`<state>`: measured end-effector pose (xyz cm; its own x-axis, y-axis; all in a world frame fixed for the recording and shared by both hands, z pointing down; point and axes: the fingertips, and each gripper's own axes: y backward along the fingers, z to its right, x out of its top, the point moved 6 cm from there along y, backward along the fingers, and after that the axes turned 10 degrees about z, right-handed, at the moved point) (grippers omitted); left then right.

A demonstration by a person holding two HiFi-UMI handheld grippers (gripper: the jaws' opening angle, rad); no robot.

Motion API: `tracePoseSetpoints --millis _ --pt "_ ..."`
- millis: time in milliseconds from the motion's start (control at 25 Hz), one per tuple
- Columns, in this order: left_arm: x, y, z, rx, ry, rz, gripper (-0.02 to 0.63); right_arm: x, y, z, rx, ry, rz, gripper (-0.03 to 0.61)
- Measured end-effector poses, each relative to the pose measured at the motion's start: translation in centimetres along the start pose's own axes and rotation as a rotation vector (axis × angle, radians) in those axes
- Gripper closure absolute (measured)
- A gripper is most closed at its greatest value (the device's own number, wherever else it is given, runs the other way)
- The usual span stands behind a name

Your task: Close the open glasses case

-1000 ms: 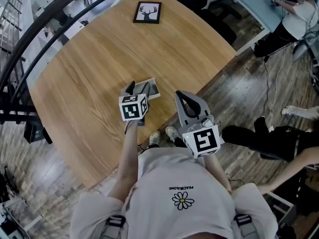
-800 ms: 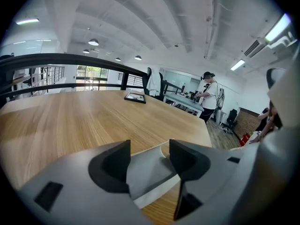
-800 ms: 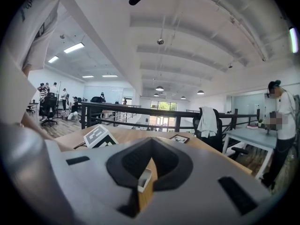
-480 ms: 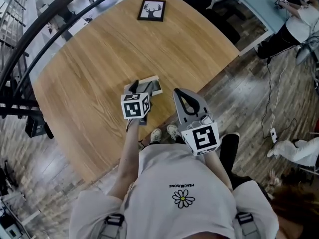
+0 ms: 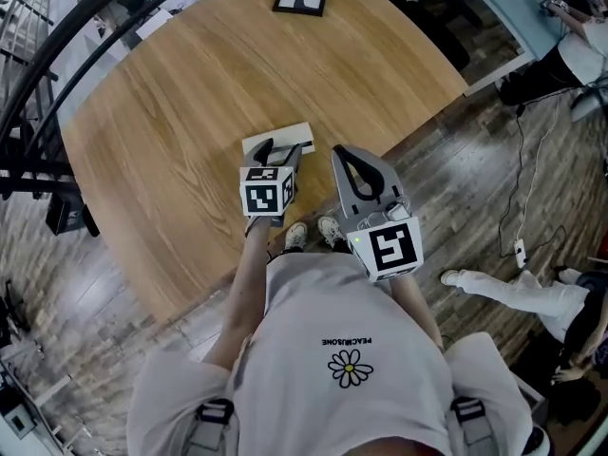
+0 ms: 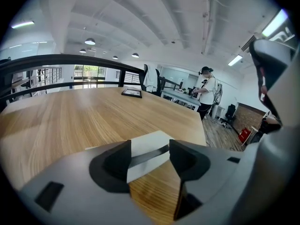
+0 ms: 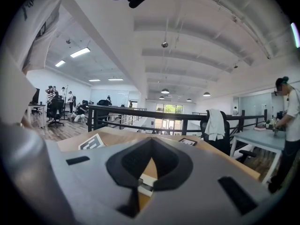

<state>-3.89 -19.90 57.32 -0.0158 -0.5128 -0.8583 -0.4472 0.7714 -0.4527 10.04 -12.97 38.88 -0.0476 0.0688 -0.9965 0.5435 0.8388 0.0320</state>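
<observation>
The left gripper (image 5: 281,152) stands with its jaws apart and nothing clamped. The right gripper (image 5: 339,155) has its jaws drawn together at the tips and is empty.

In the head view the glasses case (image 5: 277,138) lies pale and flat on the wooden table (image 5: 171,93), near the edge closest to the person. The left gripper's tips sit over the case's near side. The right gripper hangs just beside it, off the table's edge.

In the left gripper view the case (image 6: 150,142) fills the gap between the spread jaws of the left gripper (image 6: 150,159). A dark slit runs along its front, so the lid looks lowered but not shut. Whether the pads touch it I cannot tell.

In the right gripper view the tips of the right gripper (image 7: 152,139) meet. A corner of the case (image 7: 145,184) shows through the opening below them.

The case looks like a light, stiff shell with a smooth skin, so it will likely skate on the wood if pushed sideways. The better hold is probably downward on the lid's free edge, away from the hinge, with the base steadied from the side.
</observation>
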Motion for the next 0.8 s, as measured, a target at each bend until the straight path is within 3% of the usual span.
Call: tracePoseSetpoints --millis 320,800 --pt "-2.7 0.4 0.0 0.003 0.022 -0.06 0.357 -0.1 0.4 -0.1 -0.002 0.028 0.012 0.571" --pt "-2.6 0.5 -0.1 -0.002 0.016 -0.041 0.353 -0.2 0.6 -0.5 -0.002 0.02 0.005 0.571"
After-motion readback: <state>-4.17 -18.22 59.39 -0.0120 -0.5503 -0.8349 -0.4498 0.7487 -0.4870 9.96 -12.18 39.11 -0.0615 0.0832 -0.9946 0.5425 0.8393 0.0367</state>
